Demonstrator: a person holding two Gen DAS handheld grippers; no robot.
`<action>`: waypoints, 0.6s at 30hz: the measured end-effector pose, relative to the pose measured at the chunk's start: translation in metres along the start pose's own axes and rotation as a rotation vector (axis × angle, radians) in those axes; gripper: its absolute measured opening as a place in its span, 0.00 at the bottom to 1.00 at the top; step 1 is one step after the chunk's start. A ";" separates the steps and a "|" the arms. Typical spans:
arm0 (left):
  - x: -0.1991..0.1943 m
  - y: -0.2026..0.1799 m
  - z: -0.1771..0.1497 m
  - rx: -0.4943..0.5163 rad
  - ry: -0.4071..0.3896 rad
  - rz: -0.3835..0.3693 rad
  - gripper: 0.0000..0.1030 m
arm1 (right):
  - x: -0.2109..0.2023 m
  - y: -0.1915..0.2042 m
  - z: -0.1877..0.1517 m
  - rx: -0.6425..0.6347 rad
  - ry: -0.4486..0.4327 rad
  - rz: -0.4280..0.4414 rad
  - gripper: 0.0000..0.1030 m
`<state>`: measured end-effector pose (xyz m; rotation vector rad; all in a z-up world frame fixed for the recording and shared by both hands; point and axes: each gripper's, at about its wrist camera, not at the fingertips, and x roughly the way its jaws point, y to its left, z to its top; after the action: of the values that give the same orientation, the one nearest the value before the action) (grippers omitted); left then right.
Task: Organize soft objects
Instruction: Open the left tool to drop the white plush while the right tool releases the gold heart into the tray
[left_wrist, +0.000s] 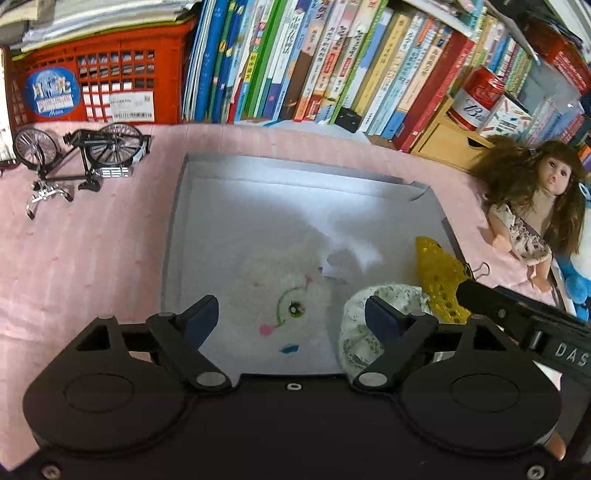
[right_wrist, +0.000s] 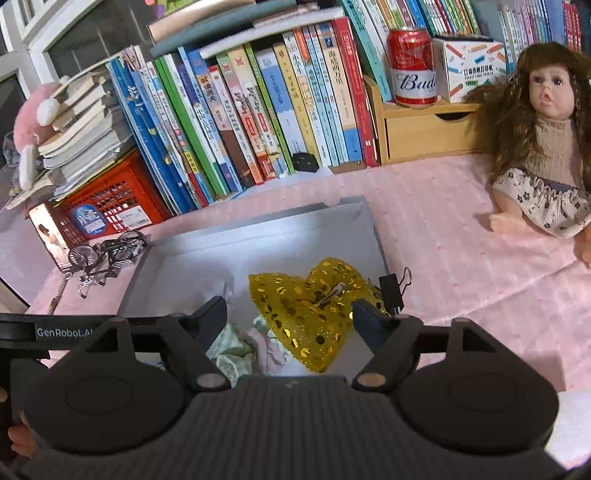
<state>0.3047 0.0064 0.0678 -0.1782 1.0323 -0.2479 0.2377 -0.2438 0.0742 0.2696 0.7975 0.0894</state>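
Note:
A shallow grey box (left_wrist: 207, 177) (right_wrist: 266, 236) lies on the pink cloth. Inside it rests a white plush toy (left_wrist: 284, 291) with an embroidered face, a floral fabric piece (left_wrist: 373, 314) (right_wrist: 232, 350) and a yellow sequined cloth (left_wrist: 439, 280) (right_wrist: 306, 306). My left gripper (left_wrist: 290, 314) stands open above the white plush, with no pad touching it. In the right wrist view my right gripper (right_wrist: 290, 314) is open over the yellow sequined cloth, its fingers apart from the cloth. The right gripper's black body shows at the right edge of the left wrist view.
A doll (left_wrist: 532, 206) (right_wrist: 543, 140) with long brown hair lies right of the box. A model bicycle (left_wrist: 81, 155) (right_wrist: 107, 254) and a red crate (left_wrist: 99, 81) sit left. Books (left_wrist: 314, 62) line the back, with a red can (right_wrist: 413, 66) on a wooden drawer. A binder clip (right_wrist: 393, 288) sits by the box's right wall.

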 end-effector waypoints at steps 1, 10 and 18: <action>-0.002 -0.001 -0.001 0.012 -0.005 0.000 0.83 | -0.002 0.000 0.000 -0.004 -0.004 0.002 0.83; -0.029 -0.012 -0.016 0.071 -0.053 -0.015 0.84 | -0.028 0.008 -0.007 -0.042 -0.043 0.024 0.84; -0.060 -0.022 -0.037 0.131 -0.120 -0.030 0.84 | -0.054 0.015 -0.019 -0.098 -0.081 0.054 0.87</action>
<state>0.2409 0.0011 0.1041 -0.0889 0.8922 -0.3275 0.1872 -0.2354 0.1030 0.2006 0.7033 0.1669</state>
